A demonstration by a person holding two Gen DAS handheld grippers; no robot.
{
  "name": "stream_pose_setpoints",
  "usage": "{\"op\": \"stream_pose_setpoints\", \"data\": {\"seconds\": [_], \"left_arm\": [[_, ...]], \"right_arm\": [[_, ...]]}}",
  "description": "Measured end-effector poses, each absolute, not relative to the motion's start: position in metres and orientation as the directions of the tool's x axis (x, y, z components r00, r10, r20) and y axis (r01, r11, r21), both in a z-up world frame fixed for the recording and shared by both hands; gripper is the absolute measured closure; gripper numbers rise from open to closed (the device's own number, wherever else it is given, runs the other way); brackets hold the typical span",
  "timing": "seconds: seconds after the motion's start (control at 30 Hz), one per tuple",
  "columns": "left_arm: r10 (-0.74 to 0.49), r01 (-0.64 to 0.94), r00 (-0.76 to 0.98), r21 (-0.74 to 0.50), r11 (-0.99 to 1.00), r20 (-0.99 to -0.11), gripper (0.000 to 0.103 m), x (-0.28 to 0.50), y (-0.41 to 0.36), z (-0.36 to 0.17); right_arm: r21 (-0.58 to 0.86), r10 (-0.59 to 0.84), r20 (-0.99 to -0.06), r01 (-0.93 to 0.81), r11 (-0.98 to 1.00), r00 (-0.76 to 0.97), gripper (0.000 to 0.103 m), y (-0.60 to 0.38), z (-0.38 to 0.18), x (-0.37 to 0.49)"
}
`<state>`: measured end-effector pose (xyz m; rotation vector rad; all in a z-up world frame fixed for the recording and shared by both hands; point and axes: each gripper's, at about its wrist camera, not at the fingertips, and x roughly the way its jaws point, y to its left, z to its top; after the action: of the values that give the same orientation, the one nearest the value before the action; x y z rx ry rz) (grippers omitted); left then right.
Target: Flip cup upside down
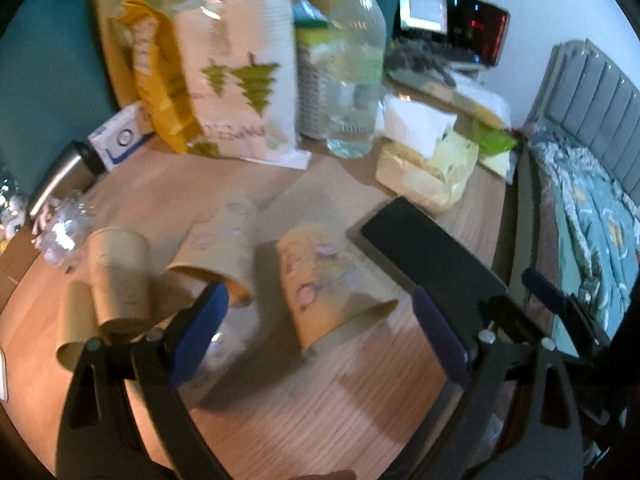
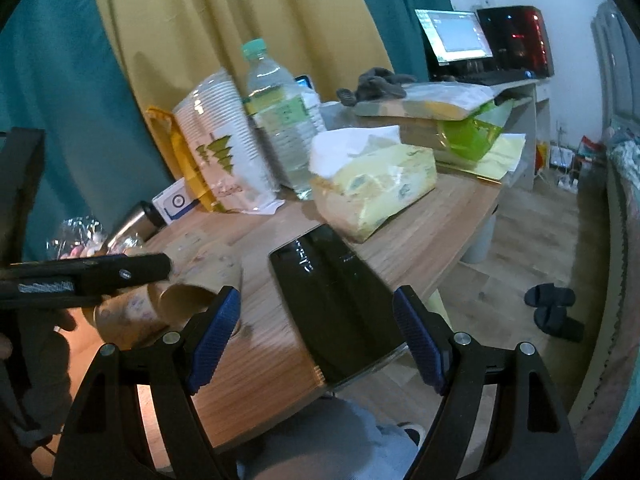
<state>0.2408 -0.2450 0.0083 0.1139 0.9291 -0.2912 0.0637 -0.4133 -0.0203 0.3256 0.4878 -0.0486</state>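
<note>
Several brown paper cups lie on the wooden table. A patterned cup lies on its side between my left gripper's fingers, mouth toward me. A second patterned cup lies on its side just left of it. A plain brown cup rests bottom up on another plain cup at the left. My left gripper is open around the first cup without touching it. My right gripper is open and empty over a black phone; the cups show at its left.
A black phone lies right of the cups. A sleeve of white cups, a water bottle, a tissue pack and a steel flask stand behind. The table edge drops to the floor at right.
</note>
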Motion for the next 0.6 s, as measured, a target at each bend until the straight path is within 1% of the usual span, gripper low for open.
{"op": "stream_pose_setpoints", "data": {"seconds": [0.17,0.3,0.47,0.57,0.6], "left_arm": [[-0.154,0.287,0.517,0.001,0.958,-0.842,0.009,0.265,-0.265,-0.008],[-0.095,0.269,0.467,0.039,0.962,-0.879,0.009,0.281,-0.274,-0.027],[-0.083,0.269,0.422,0.037,0.962,-0.903,0.010,0.291,-0.275,-0.042],[-0.087,0.280,0.418,0.038,0.959,-0.904,0.019,0.290,-0.273,-0.045],[-0.093,0.285,0.420,0.034,0.958,-0.903,0.020,0.290,-0.272,-0.044]], "right_arm": [[0.334,0.044,-0.462,0.128,0.934,0.886,0.021,-0.432,-0.024,0.074],[0.353,0.045,-0.450,0.132,0.926,0.892,0.021,-0.444,-0.026,0.076],[0.373,0.046,-0.444,0.137,0.918,0.895,0.021,-0.454,-0.030,0.077],[0.372,0.050,-0.447,0.135,0.919,0.893,0.021,-0.453,-0.031,0.079],[0.370,0.050,-0.447,0.134,0.919,0.893,0.021,-0.453,-0.031,0.079]]}}
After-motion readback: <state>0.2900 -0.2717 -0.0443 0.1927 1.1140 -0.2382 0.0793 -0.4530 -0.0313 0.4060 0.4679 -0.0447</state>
